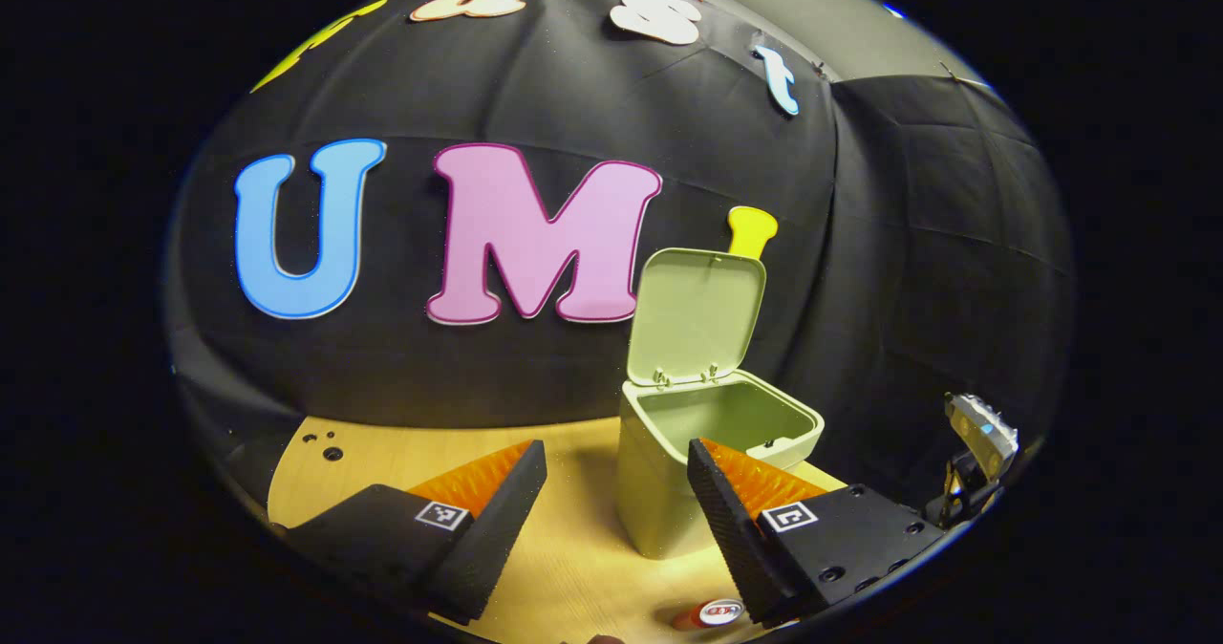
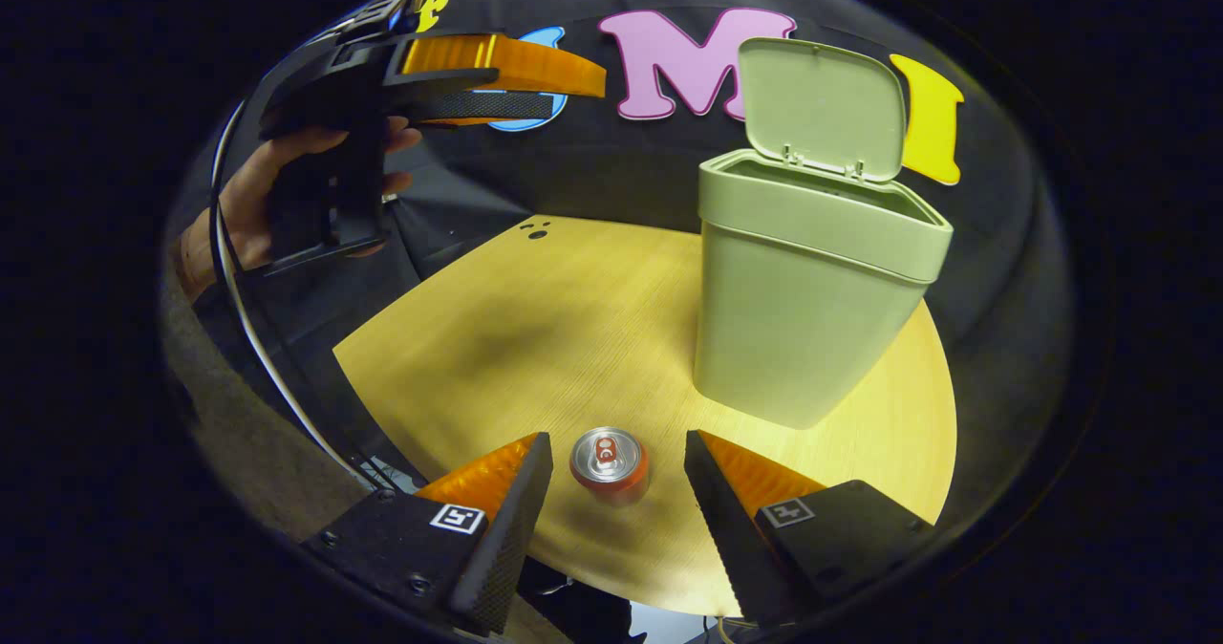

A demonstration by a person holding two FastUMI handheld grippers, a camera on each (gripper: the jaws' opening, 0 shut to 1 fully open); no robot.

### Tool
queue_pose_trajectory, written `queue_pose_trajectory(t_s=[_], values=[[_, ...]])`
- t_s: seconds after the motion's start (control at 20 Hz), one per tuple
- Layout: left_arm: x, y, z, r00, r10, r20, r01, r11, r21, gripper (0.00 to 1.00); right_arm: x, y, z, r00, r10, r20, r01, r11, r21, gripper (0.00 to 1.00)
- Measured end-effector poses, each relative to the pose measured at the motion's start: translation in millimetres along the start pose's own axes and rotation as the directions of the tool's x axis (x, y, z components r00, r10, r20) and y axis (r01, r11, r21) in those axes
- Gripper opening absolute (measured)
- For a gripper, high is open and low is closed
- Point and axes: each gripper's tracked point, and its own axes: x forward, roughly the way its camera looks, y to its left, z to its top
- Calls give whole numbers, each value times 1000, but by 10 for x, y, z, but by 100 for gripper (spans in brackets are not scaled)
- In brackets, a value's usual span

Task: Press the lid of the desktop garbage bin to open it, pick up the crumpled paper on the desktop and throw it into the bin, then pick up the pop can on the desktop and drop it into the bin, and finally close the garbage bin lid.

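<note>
Nearest in the right gripper view, my right gripper is released, its two fingers spread to either side of one pop can. The can stands upright near the near edge of the tabletop, top facing up, between the fingers and touching neither.

Count on the tabletop: one can, one garbage bin. The bin stands farther in, toward the right edge, upright, its lid raised and leaning back on the hinge.

In the left gripper view, my left gripper is likewise released and grasps nothing; it is held above the tabletop, facing the bin, whose lower right part sits behind my right-hand finger. The open lid stands upright over the mouth. The bin's interior is partly visible; I cannot tell what lies at its bottom.

The can appears at the bottom edge of that view, cut off and partly hidden by a finger. A small part of my other tool shows at the right edge, too little to make out.

Farthest in the right gripper view, my hand holds the left gripper high above the tabletop's left side.
</note>
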Motion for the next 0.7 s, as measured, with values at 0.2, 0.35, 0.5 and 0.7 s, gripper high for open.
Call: queue_pose_trajectory(t_s=[0.2, 0.35, 0.5, 0.7], values=[[-340, 287, -170, 997, 77, -27, -78, 997, -18, 96, 157, 97, -91, 999, 34, -40, -35, 999, -36, 89], [-562, 464, -266, 990, 135, -37, -136, 990, -30, 96, 275, 116, -158, 997, 41, -67, -45, 997, -62, 89], [-728, 611, -384, 983, 177, -56, -180, 983, -45, 96, 382, 89, -244, 995, 33, -97, -41, 995, -87, 89], [-867, 775, -484, 971, 225, -76, -230, 971, -67, 95, 508, 73, -361, 990, 34, -138, -48, 994, -100, 89]])
